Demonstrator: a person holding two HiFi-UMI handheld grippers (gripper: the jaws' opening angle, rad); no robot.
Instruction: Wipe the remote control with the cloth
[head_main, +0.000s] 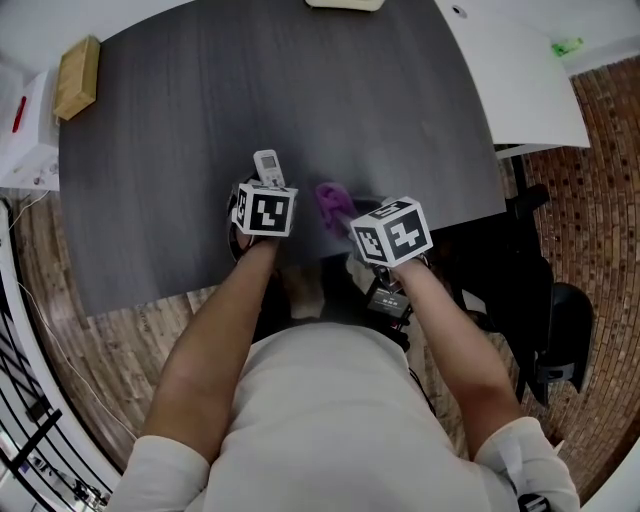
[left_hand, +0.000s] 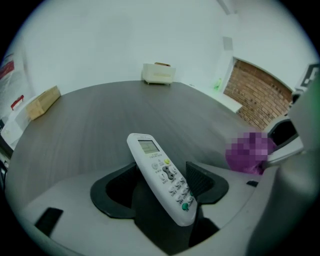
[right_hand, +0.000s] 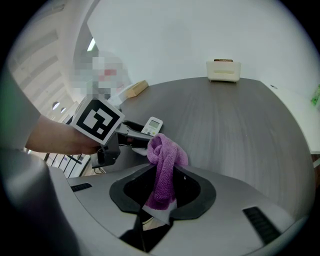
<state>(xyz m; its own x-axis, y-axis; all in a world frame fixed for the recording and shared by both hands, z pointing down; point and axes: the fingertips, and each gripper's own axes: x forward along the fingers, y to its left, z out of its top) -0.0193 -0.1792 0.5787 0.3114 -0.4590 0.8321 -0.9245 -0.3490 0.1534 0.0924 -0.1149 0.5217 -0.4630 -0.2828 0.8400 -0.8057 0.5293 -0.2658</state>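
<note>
A white remote control (head_main: 268, 167) (left_hand: 160, 175) lies slanted between the jaws of my left gripper (head_main: 262, 193) (left_hand: 161, 187), screen end pointing away over the dark table (head_main: 300, 90). The jaws stand wide, with a dark gap showing at the remote's left side, so the left gripper is open around it. My right gripper (head_main: 347, 216) (right_hand: 162, 187) is shut on a purple cloth (head_main: 333, 203) (right_hand: 165, 160), whose bunched end sticks out past the jaws, close to the right of the remote (right_hand: 151, 125) and apart from it.
A wooden block (head_main: 77, 77) (left_hand: 42, 102) lies at the table's far left corner. A small white box (left_hand: 158, 74) (right_hand: 223, 70) stands at the far edge. A white table (head_main: 520, 70) adjoins on the right, with a dark chair (head_main: 560, 330) below it.
</note>
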